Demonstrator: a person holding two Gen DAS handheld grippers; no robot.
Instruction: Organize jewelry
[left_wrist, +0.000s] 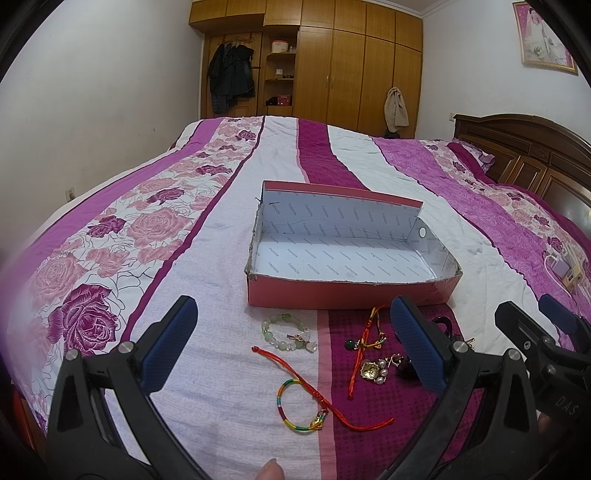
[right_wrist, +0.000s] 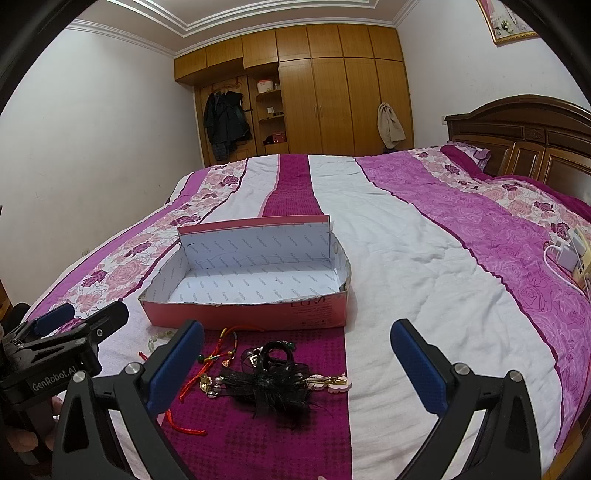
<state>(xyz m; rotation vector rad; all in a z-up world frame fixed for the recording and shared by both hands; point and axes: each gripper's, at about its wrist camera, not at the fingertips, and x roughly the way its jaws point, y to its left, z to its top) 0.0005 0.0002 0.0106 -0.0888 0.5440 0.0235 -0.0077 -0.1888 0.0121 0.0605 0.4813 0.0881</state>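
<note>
An open pink box (left_wrist: 343, 295) (right_wrist: 243, 314) with a white printed lining lies on the bed, nothing inside it. In front of it jewelry is scattered: a green bead bracelet (left_wrist: 286, 332), a multicoloured cord bracelet (left_wrist: 295, 410) with a red string (left_wrist: 314, 391), a gold and pearl brooch (left_wrist: 373, 369) and a red braided cord (left_wrist: 364, 343). The right wrist view adds a black feather hair clip (right_wrist: 269, 380) and a gold hairpin (right_wrist: 334, 382). My left gripper (left_wrist: 295, 350) is open above the bracelets. My right gripper (right_wrist: 297, 365) is open above the black clip.
The bed carries a purple, white and floral quilt (left_wrist: 229, 229). White chargers and cables (right_wrist: 569, 254) lie at its right side by the wooden headboard (right_wrist: 517, 136). A wooden wardrobe (right_wrist: 332, 88) with hanging coats stands at the far wall.
</note>
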